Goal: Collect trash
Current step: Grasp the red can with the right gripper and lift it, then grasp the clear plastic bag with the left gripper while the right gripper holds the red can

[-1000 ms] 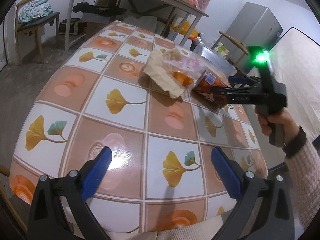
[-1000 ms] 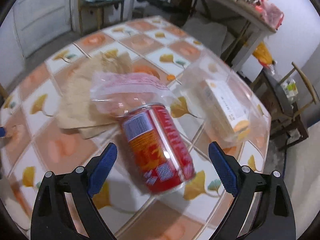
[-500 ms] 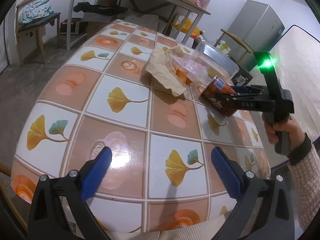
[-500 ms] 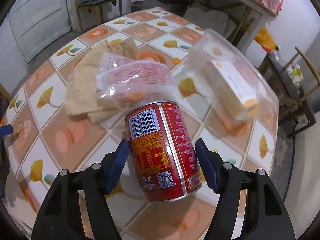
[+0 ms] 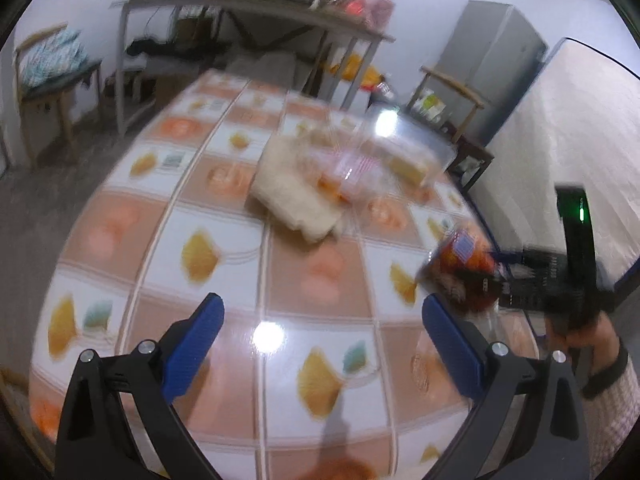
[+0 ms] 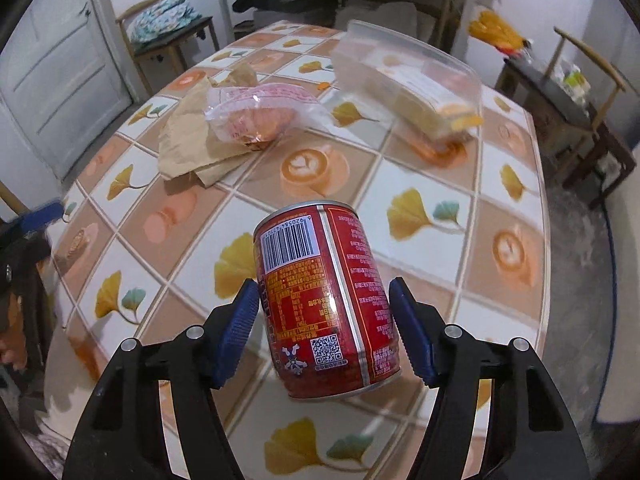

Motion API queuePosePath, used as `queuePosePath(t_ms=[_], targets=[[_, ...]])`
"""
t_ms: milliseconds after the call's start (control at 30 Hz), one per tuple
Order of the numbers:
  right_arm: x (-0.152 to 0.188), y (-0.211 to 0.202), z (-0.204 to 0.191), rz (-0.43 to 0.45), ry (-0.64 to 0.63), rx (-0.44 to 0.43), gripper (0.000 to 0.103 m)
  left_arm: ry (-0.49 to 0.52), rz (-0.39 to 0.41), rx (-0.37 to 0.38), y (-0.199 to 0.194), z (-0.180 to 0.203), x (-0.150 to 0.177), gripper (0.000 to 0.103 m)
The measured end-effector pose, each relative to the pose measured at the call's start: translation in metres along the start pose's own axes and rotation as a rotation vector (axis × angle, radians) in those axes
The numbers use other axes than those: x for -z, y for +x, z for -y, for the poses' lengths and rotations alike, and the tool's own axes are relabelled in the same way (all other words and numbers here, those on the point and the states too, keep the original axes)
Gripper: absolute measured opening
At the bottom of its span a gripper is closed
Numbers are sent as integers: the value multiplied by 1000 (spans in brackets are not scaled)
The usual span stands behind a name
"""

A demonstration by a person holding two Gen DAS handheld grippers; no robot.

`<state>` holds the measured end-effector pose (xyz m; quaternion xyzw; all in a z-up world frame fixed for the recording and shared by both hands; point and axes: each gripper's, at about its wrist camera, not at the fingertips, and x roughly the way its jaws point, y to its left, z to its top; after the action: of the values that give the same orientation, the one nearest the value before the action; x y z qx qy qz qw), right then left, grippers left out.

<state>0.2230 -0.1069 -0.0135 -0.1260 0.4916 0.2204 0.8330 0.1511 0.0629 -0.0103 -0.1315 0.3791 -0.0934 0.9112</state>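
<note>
My right gripper (image 6: 324, 320) is shut on a red can (image 6: 328, 300) and holds it lifted above the tiled table (image 6: 420, 216). The can (image 5: 460, 272) and right gripper (image 5: 520, 280) also show blurred at the right of the left wrist view. A brown paper bag (image 6: 188, 140), a clear plastic bag with a pink label (image 6: 256, 116) on it, and a clear plastic food box (image 6: 408, 84) lie on the far half of the table. My left gripper (image 5: 320, 340) is open and empty over the table's near edge (image 5: 160, 360).
A chair with a patterned cushion (image 6: 168, 24) and a white door (image 6: 52, 80) stand at the left. A metal shelf table (image 5: 248, 12) stands behind. A wooden chair and dark side table (image 6: 568, 92) stand at the right.
My right gripper closed on the red can and lifted it off the table, pulling it back toward the near right edge. The left wrist view has tilted and blurred.
</note>
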Motion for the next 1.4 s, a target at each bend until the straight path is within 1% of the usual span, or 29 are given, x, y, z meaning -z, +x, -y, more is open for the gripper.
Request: queuePosePath(t_ms=[67,133,200,267,300,333,367,433,500,533,667,733,867,900,967,1033,1133,1233,1300,1400], targets=[[5,-3,6,7,35,-16,63,73,36,-28,6,10,-13,97],[11,-6,13,12,77,-38,63,214,85,-80,18,27,-27,97],[15,-7,19,16,108,-56,63,361,107,-143,36,44,-35,97],[19,-10,25,23,137,-71,62,488,107,-179,55,59,-39,97],[21,-10,26,25,145,-76,62,569,114,-213,68,69,-40,97],[22,-11,28,27,156,-85,62,609,117,-230,75,74,-41,97],[24,-11,31,28,168,-95,62,673,110,-248,88,82,-41,97],[26,-12,34,31,186,-111,62,744,83,-274,108,90,-41,91],[27,-12,36,33,193,-116,62,790,59,-298,126,96,-42,87],[28,-13,36,34,194,-117,62,803,47,-310,135,99,-44,84],[28,-14,35,34,186,-114,62,835,19,-348,161,105,-50,75],[28,-14,35,34,185,-115,62,860,0,-374,174,108,-52,68],[28,-14,35,35,185,-116,62,882,-23,-411,191,110,-52,57],[28,-14,36,36,187,-116,62,886,-24,-420,194,110,-53,52],[28,-14,35,38,189,-116,62,882,-25,-426,195,109,-54,44],[28,-14,35,39,189,-115,62,872,-31,-419,195,107,-56,29],[29,-15,34,41,188,-112,62,859,-33,-415,193,106,-56,19],[29,-15,34,44,190,-112,62,841,-34,-402,188,102,-56,12],[29,-15,34,46,191,-112,62,836,-31,-392,184,103,-55,10],[29,-15,35,50,194,-113,62,830,-7,-379,172,104,-56,4]])
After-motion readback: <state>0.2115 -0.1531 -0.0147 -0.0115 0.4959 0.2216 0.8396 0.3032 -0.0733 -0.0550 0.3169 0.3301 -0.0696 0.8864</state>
